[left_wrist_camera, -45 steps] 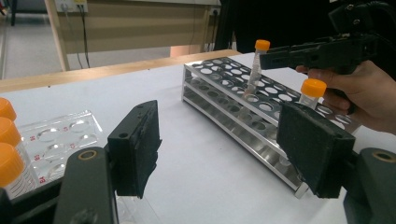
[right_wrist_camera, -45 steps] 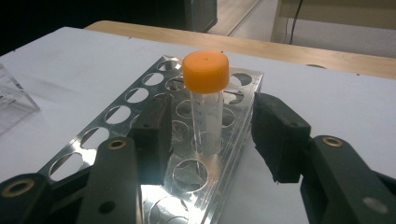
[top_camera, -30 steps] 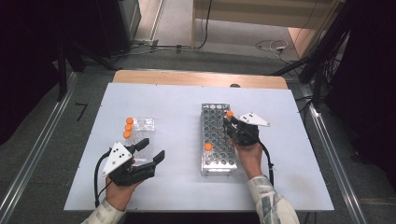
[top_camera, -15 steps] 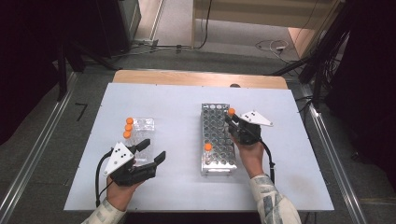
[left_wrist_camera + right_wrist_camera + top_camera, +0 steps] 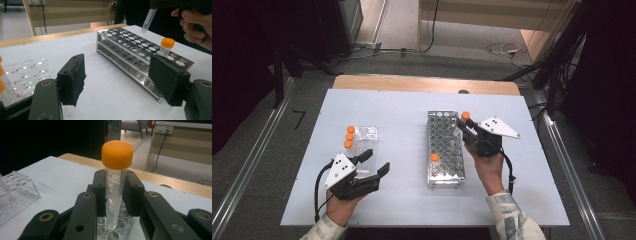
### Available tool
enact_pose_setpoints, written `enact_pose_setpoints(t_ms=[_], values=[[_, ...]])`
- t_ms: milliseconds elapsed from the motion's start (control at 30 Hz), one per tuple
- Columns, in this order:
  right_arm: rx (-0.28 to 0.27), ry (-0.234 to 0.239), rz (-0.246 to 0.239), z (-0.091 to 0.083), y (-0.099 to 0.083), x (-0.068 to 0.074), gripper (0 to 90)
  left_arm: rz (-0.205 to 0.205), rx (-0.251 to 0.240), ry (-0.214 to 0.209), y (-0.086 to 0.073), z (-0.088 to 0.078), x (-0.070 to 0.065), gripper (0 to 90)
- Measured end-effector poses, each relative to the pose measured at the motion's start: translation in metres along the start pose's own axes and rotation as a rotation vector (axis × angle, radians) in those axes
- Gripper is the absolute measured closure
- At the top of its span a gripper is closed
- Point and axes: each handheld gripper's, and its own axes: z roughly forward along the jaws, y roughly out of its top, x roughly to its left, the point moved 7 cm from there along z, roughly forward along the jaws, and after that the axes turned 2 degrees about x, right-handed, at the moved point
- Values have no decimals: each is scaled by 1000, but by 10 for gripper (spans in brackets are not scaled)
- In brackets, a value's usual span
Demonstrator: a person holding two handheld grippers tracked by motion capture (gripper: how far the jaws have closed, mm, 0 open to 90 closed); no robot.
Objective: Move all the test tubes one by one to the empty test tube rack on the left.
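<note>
A clear plastic tube (image 5: 115, 195) with an orange screw cap (image 5: 117, 154) is hanging upright, its tapered tip just above the holes at the far end of the metal rack (image 5: 444, 150). Printed marks are running down its side. A second orange-capped tube (image 5: 434, 161) is standing in the rack's near part.

The rack (image 5: 445, 149) is shiny metal, mirror-bright along its edges. The tube (image 5: 114, 195) is clear smooth plastic under a matt orange plastic cap (image 5: 117, 154). The tray (image 5: 27, 75) is glossy see-through plastic. The counter (image 5: 402, 115) looks matt white, with a wooden far edge.
</note>
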Motion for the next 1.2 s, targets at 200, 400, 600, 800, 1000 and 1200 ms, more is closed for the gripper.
enact_pose_setpoints(t_ms=[200,400,600,800,1000,1200], values=[[1,55,-6,-19,-6,14,720,1,-2,1,0,0,-1,294],[-5,112,3,-35,-13,25,720,1,0,1,0,1,-2,294],[9,147,-10,-46,-20,34,720,4,0,0,0,0,-2,294],[11,192,2,-60,-24,42,720,4,0,-2,0,0,-2,294],[13,259,-1,-69,-26,56,720,7,3,-7,0,0,-3,294],[20,309,-16,-75,-30,72,720,6,1,-8,0,0,-3,295]])
